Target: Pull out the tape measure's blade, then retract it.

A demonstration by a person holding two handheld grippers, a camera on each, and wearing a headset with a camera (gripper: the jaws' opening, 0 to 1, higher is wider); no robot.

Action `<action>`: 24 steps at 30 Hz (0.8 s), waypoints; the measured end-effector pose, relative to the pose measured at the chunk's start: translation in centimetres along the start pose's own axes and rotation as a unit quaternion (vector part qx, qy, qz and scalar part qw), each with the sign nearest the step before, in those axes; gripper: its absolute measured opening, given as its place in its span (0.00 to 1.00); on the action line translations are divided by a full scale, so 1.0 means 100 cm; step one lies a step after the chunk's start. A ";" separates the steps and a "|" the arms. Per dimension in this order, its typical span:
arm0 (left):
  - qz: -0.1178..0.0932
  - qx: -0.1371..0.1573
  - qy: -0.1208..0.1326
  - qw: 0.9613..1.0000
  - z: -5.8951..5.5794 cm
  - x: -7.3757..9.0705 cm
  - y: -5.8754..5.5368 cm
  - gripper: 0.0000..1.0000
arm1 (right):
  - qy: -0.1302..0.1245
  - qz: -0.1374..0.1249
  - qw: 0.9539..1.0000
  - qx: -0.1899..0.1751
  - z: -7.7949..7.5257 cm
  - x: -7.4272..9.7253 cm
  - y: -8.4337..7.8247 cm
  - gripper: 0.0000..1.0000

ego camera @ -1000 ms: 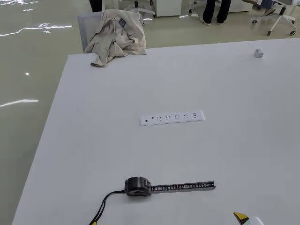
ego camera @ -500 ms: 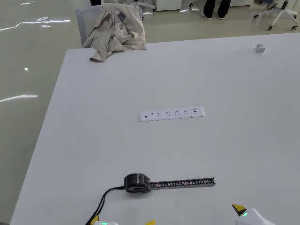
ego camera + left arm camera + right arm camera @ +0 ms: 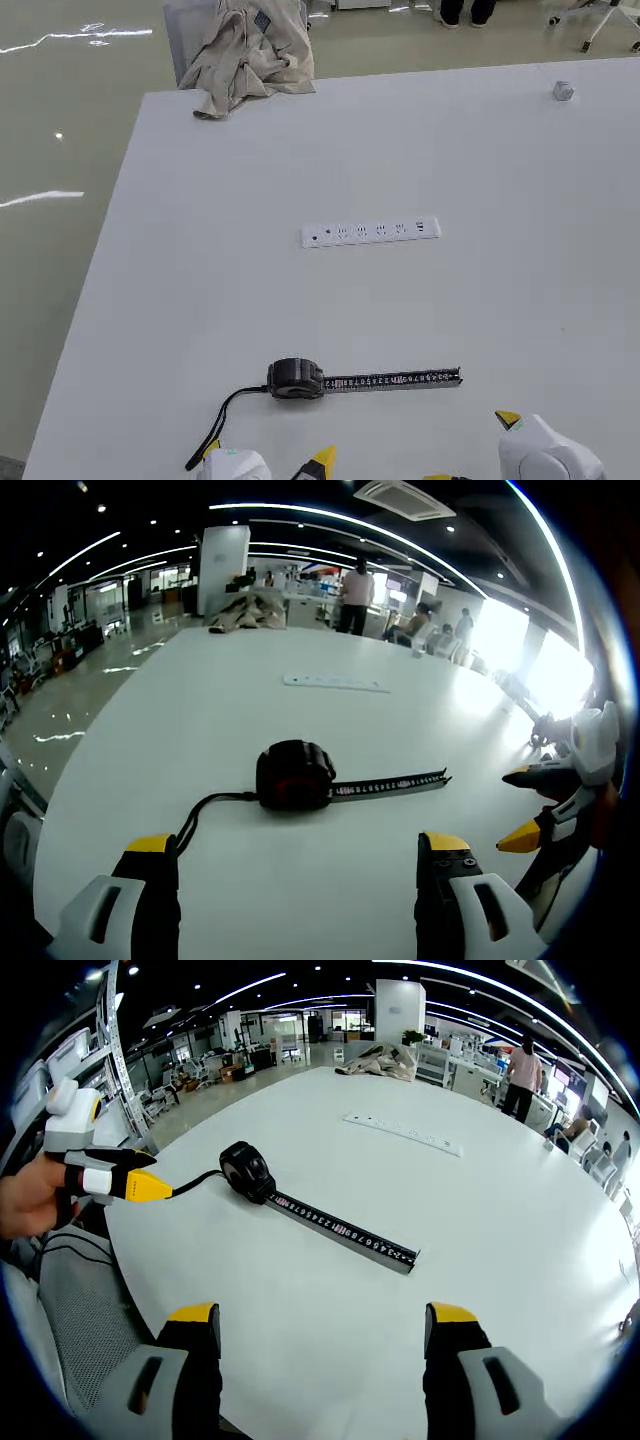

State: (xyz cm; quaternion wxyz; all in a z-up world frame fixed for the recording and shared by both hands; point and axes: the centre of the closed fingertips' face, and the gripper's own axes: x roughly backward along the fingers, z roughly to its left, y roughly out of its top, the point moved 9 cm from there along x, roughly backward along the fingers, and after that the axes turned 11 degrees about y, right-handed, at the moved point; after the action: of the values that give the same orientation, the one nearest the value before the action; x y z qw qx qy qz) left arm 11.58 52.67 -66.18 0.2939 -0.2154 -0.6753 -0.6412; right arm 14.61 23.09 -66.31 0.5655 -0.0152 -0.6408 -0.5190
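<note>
A black tape measure (image 3: 295, 379) lies near the white table's front edge, with its blade (image 3: 395, 379) pulled out flat to the right. Its black strap (image 3: 225, 425) trails to the front left. My left gripper (image 3: 268, 458) stands open just in front of the case (image 3: 294, 775), with nothing between its fingers. My right gripper (image 3: 475, 450) is open too, in front of the blade's free end (image 3: 405, 1257). In the right gripper view the case (image 3: 246, 1168) lies to the upper left. Neither gripper touches the tape.
A white power strip (image 3: 370, 232) lies at mid-table. A beige jacket (image 3: 250, 50) is draped over a chair at the far left corner. A small white object (image 3: 562, 91) sits far right. The table's left edge (image 3: 95, 260) drops to shiny floor.
Both grippers have come up into the bottom of the head view, closer to the tape measure. The tape measure and its blade have not moved.
</note>
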 end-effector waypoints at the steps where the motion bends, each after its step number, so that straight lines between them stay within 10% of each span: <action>1: 0.001 0.002 0.000 1.000 0.000 -0.002 0.000 0.97 | 0.001 0.001 1.000 0.001 -0.001 -0.001 0.000 0.86; 24: 0.007 0.022 0.008 1.000 -0.003 -0.025 -0.001 0.93 | 0.013 0.021 0.999 0.039 -0.024 -0.015 0.007 0.85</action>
State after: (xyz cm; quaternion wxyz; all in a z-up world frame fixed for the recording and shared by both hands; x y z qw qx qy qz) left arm 13.36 52.54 -67.95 0.3087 -0.2083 -0.6856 -0.6256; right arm 17.25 22.65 -67.45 0.5850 0.0001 -0.6522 -0.4821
